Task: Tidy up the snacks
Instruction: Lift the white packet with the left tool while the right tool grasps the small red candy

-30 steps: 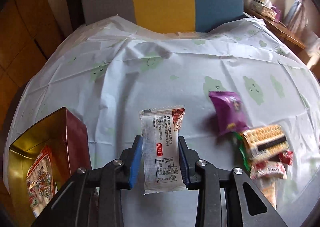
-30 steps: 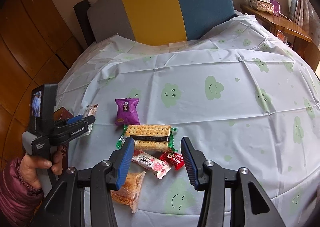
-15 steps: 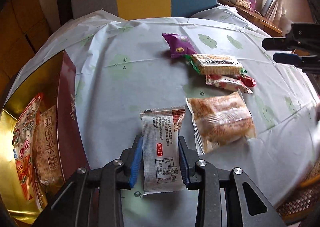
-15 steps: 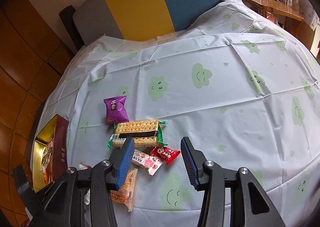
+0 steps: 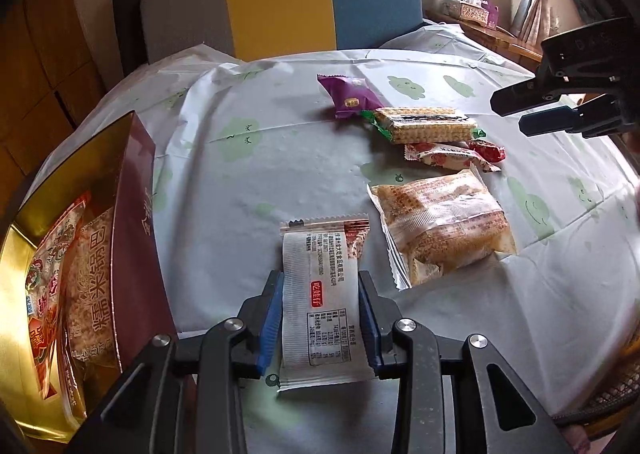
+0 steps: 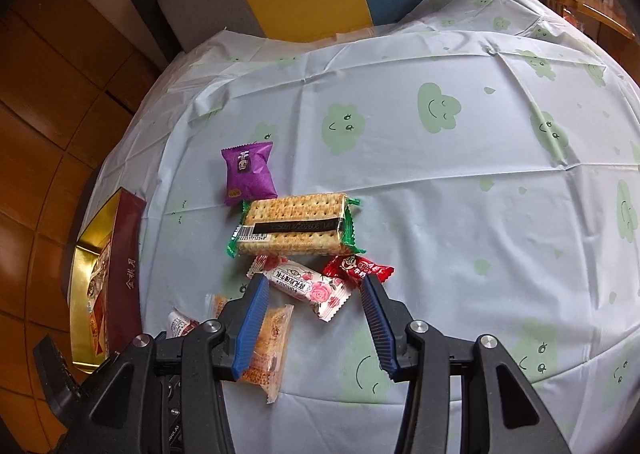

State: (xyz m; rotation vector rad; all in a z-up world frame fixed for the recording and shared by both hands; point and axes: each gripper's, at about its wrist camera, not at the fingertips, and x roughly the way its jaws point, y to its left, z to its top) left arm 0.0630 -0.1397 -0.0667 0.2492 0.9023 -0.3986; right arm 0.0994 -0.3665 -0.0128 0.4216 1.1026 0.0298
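- Left gripper point(image 5: 320, 318) clamped on a white packet point(image 5: 320, 306), blue pads pressed to both long edges, packet standing out forward over the tablecloth point(image 5: 248, 182).
- Box point(image 5: 132, 238) open just to the left, gold-lined, maroon outside, two snacks already inside; near wall between packet and cavity.
- Right gripper point(image 6: 312, 324) parted halfway, nothing between the pads, poised above the pile with the rose packet point(image 6: 308, 288) showing between its fingers.
- Left on the cloth: purple pouch point(image 6: 248, 174), cracker pack point(image 6: 294, 224), red candy point(image 6: 356, 268), rose packet, and an orange cake bag point(image 5: 440, 230) just right of the held packet.
- Likely step: carrying the white packet over the box wall and dropping it in.
- Risk: thin, limp packet gripped by its edges only; could buckle or slip out under a quick swing.
- Risk: too low a path could catch the packet's front end on the wall, or nudge the light box across the slick cloth.
- Risk: early release could leave the packet on the rim or outside the box.
- Risk: crowded, upright contents could keep the new packet from settling flat.
- Risk: rose packet, red candy and cracker pack overlapping; a careless close of the right gripper could take two at once or flick one away.
- Risk: both grippers close together near the cake bag; a crossing move could bump them.
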